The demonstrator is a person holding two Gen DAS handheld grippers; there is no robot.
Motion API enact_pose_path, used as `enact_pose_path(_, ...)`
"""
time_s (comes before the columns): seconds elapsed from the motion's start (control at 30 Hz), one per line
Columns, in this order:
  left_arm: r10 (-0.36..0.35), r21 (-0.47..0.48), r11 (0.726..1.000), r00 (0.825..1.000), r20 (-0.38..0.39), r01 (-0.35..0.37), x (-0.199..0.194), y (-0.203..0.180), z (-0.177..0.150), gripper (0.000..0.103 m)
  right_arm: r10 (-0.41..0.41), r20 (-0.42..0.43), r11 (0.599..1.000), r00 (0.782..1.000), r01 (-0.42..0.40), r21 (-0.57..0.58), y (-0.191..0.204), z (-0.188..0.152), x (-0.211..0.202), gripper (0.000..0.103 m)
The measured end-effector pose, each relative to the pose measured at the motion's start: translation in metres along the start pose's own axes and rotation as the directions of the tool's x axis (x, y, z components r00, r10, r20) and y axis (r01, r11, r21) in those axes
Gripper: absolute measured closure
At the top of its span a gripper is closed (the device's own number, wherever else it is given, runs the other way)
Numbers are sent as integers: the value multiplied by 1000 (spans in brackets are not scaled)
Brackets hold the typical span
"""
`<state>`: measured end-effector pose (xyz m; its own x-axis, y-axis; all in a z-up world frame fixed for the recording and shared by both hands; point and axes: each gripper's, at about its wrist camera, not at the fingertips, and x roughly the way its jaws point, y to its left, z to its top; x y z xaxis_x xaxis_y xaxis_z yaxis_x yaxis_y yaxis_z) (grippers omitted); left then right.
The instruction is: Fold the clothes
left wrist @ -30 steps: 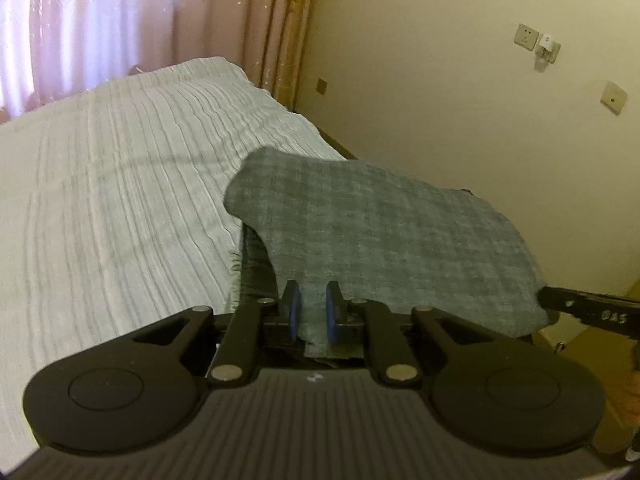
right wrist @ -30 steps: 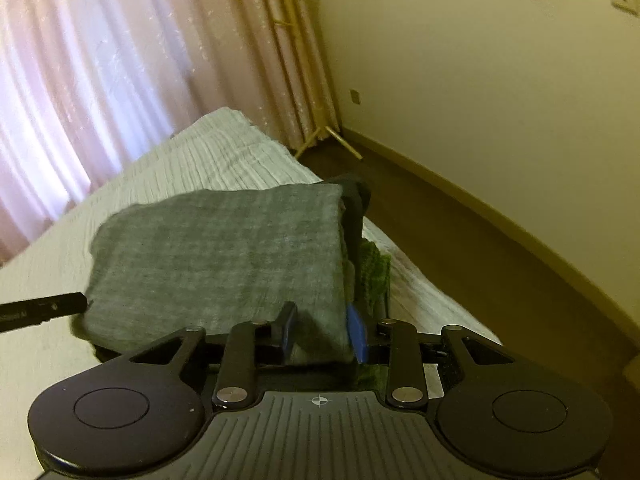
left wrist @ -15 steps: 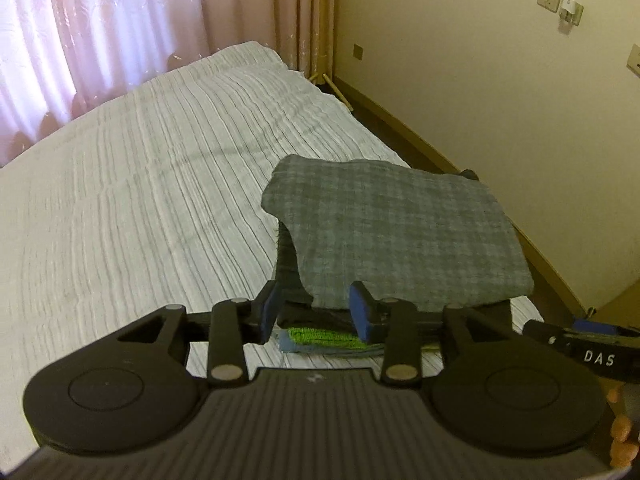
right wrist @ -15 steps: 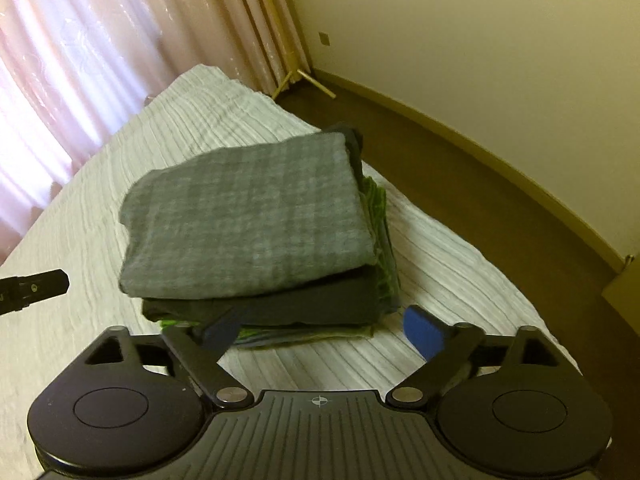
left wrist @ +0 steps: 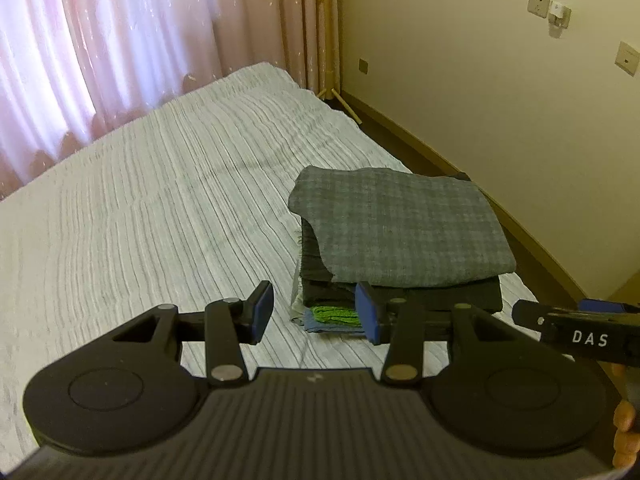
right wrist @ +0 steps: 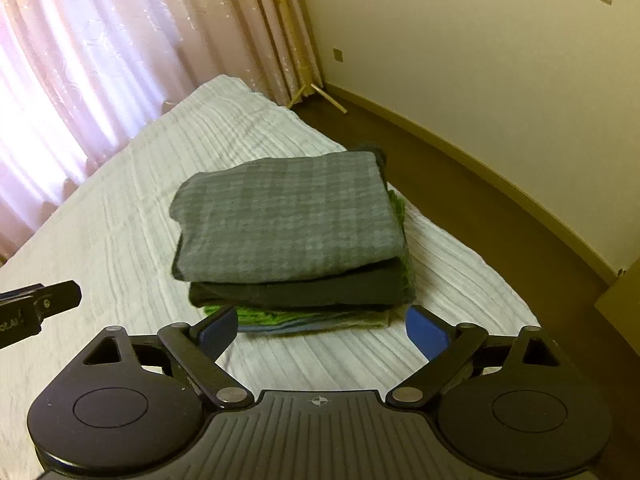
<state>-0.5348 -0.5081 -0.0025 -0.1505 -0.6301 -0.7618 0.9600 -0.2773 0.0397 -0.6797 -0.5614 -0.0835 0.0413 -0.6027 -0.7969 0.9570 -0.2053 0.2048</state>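
Observation:
A folded grey checked garment (left wrist: 400, 228) (right wrist: 288, 216) lies on top of a stack of folded clothes (left wrist: 400, 296) (right wrist: 300, 292) near the right edge of the bed (left wrist: 160, 208) (right wrist: 120, 240). Under it are a dark garment, a green one and a blue one. My left gripper (left wrist: 316, 312) is open and empty, just in front of the stack's left corner. My right gripper (right wrist: 320, 328) is wide open and empty, just in front of the stack. Each gripper's tip shows at the edge of the other's view.
The bed has a white ribbed cover. Pink curtains (left wrist: 120, 40) hang behind it. A brown floor strip (right wrist: 480, 200) and a cream wall (left wrist: 500, 100) with sockets run along the bed's right side. A wooden stand's legs (right wrist: 320, 92) show by the curtain.
Both grippers let go of the grey garment, opened, and drew back from the stack. The garment now rests flat on top of the stack.

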Motion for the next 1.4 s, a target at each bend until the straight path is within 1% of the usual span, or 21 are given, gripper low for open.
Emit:
enact_pose_path(0.07, 3, 8, 1000, 1000, 8, -3, -9, 0, -4, 61, 2, 7, 1000, 1000, -1, -6, 5, -4, -6, 3)
enact_pose_path(0.23, 7, 24, 1000, 1000, 20, -7, -29, -1, -15, 60, -11, 9, 1000, 1000, 11, -17, 9, -16, -16, 3)
enact_pose_path(0.57, 5, 37, 999, 1000, -6, -5, -38, -2, -36, 60, -28, -4, 999, 1000, 28, -22, 9, -43, -35, 3)
enact_pose_path(0.97, 0, 52, 999, 1000, -15, 0, -44, -6, -50, 59, -17, 10, 1000, 1000, 17, -26, 14, -46, -48, 3)
enact_pose_path(1.4, 3, 47, 999, 1000, -30, -1, -42, -8, -61, 59, -7, -4, 997, 1000, 7, -73, 20, -55, -47, 3)
